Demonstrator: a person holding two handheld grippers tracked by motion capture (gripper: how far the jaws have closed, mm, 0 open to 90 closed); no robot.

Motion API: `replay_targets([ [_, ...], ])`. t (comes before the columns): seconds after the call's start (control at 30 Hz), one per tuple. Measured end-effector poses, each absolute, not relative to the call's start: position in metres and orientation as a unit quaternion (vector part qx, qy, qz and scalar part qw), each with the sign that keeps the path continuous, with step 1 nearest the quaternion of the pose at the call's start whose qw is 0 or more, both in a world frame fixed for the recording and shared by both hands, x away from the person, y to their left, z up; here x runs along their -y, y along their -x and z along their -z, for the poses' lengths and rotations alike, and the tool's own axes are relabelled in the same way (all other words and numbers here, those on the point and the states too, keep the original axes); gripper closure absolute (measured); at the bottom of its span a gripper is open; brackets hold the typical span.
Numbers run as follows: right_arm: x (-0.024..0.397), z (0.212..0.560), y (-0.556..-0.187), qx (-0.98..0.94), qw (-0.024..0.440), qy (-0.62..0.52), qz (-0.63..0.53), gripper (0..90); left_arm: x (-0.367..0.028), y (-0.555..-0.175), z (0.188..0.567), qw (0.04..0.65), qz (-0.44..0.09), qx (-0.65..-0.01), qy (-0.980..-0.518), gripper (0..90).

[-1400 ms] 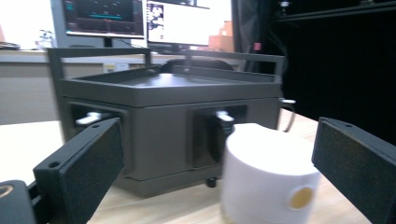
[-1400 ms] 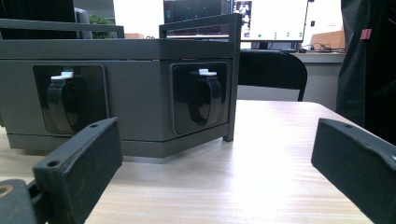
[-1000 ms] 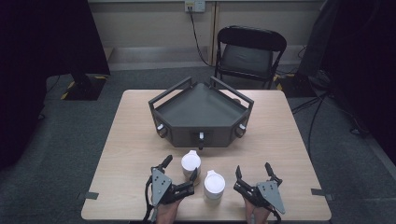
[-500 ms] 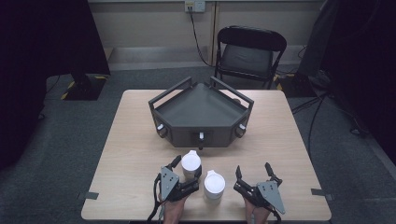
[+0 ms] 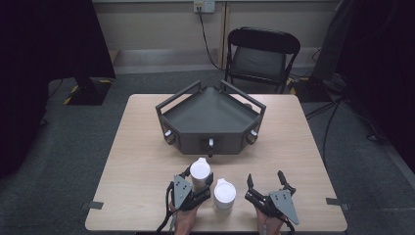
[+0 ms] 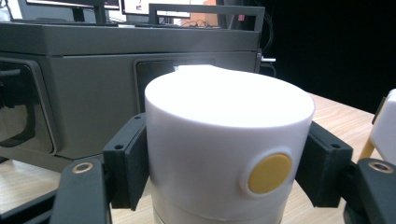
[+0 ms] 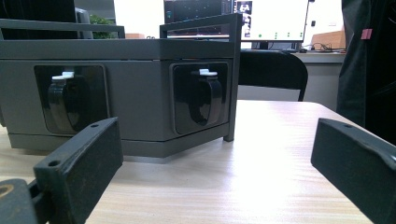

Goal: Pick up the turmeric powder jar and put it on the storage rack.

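A white cylinder (image 5: 199, 172) with a round yellow spot (image 6: 269, 173) on its side stands upright on the table near the front edge. My left gripper (image 5: 198, 182) is shut on it, one black pad (image 6: 131, 163) pressed to each side. A second white cylinder (image 5: 224, 192) stands just to its right, and its edge (image 6: 387, 126) is visible past the right jaw in the left gripper view. My right gripper (image 5: 266, 183) rests open at the front right with nothing between its jaws (image 7: 219, 172).
A grey three-sided box (image 5: 210, 115) with rails on top sits mid-table, beyond both cylinders. Its side faces carry black flap-covered sockets (image 7: 203, 98). A black folding chair (image 5: 262, 54) stands behind the wooden table (image 5: 142, 156).
My left gripper has slid forward around the left white cylinder and closed on its sides. The right gripper and the other cylinder have stayed put.
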State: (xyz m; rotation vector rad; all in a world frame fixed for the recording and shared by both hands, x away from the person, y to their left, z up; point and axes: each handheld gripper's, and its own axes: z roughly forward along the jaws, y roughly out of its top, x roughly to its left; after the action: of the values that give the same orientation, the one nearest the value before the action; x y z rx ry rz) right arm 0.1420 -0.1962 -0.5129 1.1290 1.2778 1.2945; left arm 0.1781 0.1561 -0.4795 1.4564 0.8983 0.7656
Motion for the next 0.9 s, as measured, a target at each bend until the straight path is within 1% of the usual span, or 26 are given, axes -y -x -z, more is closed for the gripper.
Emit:
replay_targets([
  [0.3, 0.196, 0.513, -0.142, -0.523, 0.480, -0.463, -0.530, 1.0, -0.155, -0.177, 0.478, 0.591, -0.329, -0.393, -0.623, 30.3],
  [0.9, 0.196, 0.513, -0.142, -0.523, 0.480, -0.463, -0.530, 1.0, -0.165, -0.179, 0.463, 0.592, -0.333, -0.381, -0.628, 30.5],
])
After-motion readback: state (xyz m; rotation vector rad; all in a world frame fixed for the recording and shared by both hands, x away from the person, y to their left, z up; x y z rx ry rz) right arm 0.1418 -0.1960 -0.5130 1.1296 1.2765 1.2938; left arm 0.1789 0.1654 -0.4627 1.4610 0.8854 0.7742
